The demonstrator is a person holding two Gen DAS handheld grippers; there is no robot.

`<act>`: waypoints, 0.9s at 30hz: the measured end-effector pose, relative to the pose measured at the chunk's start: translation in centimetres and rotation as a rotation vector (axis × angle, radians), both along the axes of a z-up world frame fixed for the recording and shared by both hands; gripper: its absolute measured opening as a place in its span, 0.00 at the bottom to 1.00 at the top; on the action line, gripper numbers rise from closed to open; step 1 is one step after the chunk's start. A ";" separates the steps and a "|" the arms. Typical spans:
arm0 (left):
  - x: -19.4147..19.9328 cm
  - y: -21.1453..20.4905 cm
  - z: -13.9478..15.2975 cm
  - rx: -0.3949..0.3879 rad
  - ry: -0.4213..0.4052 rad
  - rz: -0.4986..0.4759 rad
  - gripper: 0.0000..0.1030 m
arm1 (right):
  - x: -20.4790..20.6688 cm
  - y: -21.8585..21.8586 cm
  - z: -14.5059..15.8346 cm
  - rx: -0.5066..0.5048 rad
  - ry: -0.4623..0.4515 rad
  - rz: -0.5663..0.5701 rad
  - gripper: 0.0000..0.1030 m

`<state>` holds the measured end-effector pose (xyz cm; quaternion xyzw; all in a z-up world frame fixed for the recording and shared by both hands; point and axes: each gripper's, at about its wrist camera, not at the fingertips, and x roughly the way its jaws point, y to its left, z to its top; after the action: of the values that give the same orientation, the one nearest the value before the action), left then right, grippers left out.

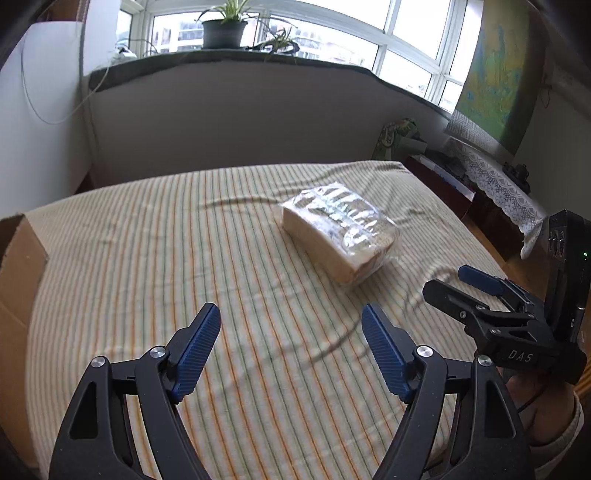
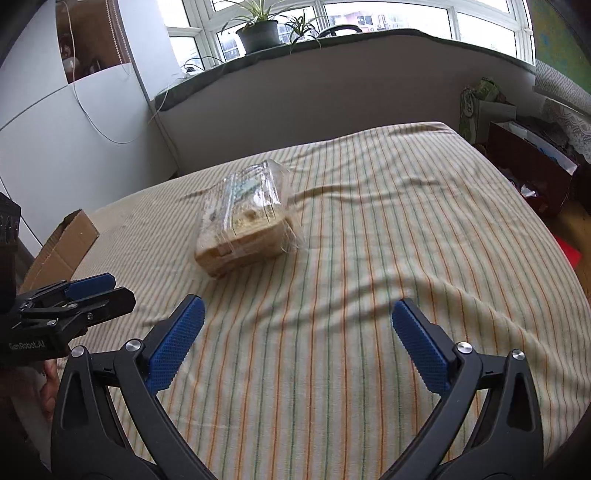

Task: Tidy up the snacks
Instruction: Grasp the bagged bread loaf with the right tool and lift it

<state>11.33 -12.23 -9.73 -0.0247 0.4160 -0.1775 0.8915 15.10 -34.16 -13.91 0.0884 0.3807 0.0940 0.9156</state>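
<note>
A loaf of sliced bread in a clear plastic bag (image 1: 341, 236) lies on the striped tablecloth (image 1: 184, 258), ahead and to the right of my left gripper (image 1: 291, 317). It also shows in the right wrist view (image 2: 245, 225), ahead and to the left of my right gripper (image 2: 297, 314). Both grippers are open and empty, hovering above the cloth short of the bread. The right gripper (image 1: 465, 284) appears at the right edge of the left wrist view. The left gripper (image 2: 110, 288) appears at the left edge of the right wrist view.
An open cardboard box (image 1: 18, 273) stands at the table's left edge; its flap shows in the right wrist view (image 2: 64, 243). A wall and windowsill with potted plants (image 1: 225, 26) lie behind the table. Bags and a low cabinet (image 2: 524, 158) stand to the right.
</note>
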 end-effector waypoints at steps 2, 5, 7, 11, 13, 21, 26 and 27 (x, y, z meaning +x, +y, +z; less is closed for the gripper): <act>0.6 0.1 -1.6 -0.025 0.057 0.009 0.77 | 0.1 -0.4 -0.8 -0.001 0.018 0.004 1.00; 2.3 0.4 -1.8 -0.045 0.067 0.030 0.77 | 0.6 -0.7 -0.4 0.008 0.011 0.009 1.00; 4.0 0.7 -1.3 -0.060 0.063 0.043 0.77 | 1.3 -0.8 0.3 0.010 -0.003 0.002 1.00; 7.9 0.5 -0.3 -0.107 0.058 0.050 0.77 | 3.1 -0.5 1.4 0.042 -0.017 0.025 1.00; 9.6 -0.1 -0.1 -0.122 0.052 0.036 0.77 | 3.9 0.0 1.7 0.043 -0.020 0.044 1.00; 13.0 -3.0 -1.8 -0.172 0.099 -0.074 0.76 | 7.6 2.8 0.8 0.044 0.053 0.119 0.98; 12.8 -3.0 -2.4 -0.206 0.116 -0.118 0.71 | 8.3 3.6 -0.1 0.086 0.075 0.148 0.75; 12.7 -2.9 -2.4 -0.209 0.114 -0.123 0.68 | 8.3 3.8 0.0 0.094 0.074 0.158 0.75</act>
<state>24.04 -15.16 -12.09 -0.1018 0.4459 -0.2726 0.8464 23.37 -30.34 -13.93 0.1042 0.4151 0.1805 0.8856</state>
